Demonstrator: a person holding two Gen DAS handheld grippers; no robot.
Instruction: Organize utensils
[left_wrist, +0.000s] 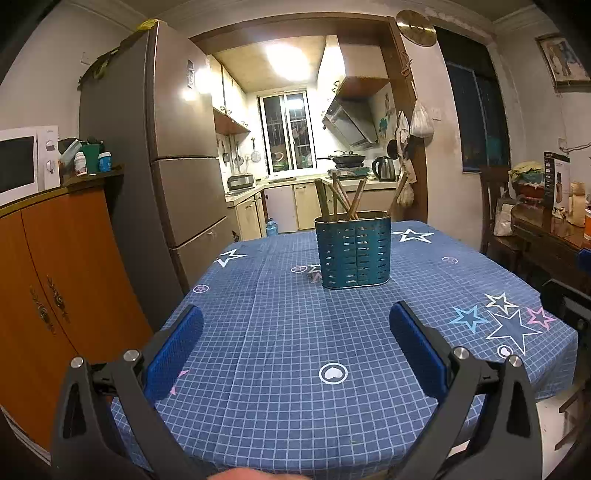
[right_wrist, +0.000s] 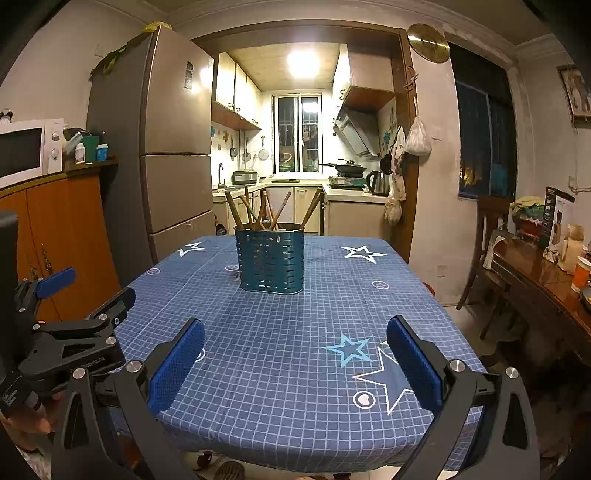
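A teal perforated utensil holder (left_wrist: 352, 249) stands upright on the table's blue star-patterned cloth (left_wrist: 280, 332), toward the far side. Several wooden utensils (left_wrist: 345, 199) stick up out of it. It also shows in the right wrist view (right_wrist: 270, 258) with the utensils (right_wrist: 264, 210) in it. My left gripper (left_wrist: 295, 325) is open and empty, above the near part of the table and well short of the holder. My right gripper (right_wrist: 295, 339) is open and empty, likewise short of the holder. The left gripper also shows at the left of the right wrist view (right_wrist: 86, 295).
An orange cabinet (left_wrist: 55, 288) with a microwave (left_wrist: 22, 162) on it stands left of the table, with a tall fridge (left_wrist: 173, 147) behind. A wooden side table (right_wrist: 546, 280) with boxes and a chair (right_wrist: 487, 236) stand to the right. The kitchen lies beyond.
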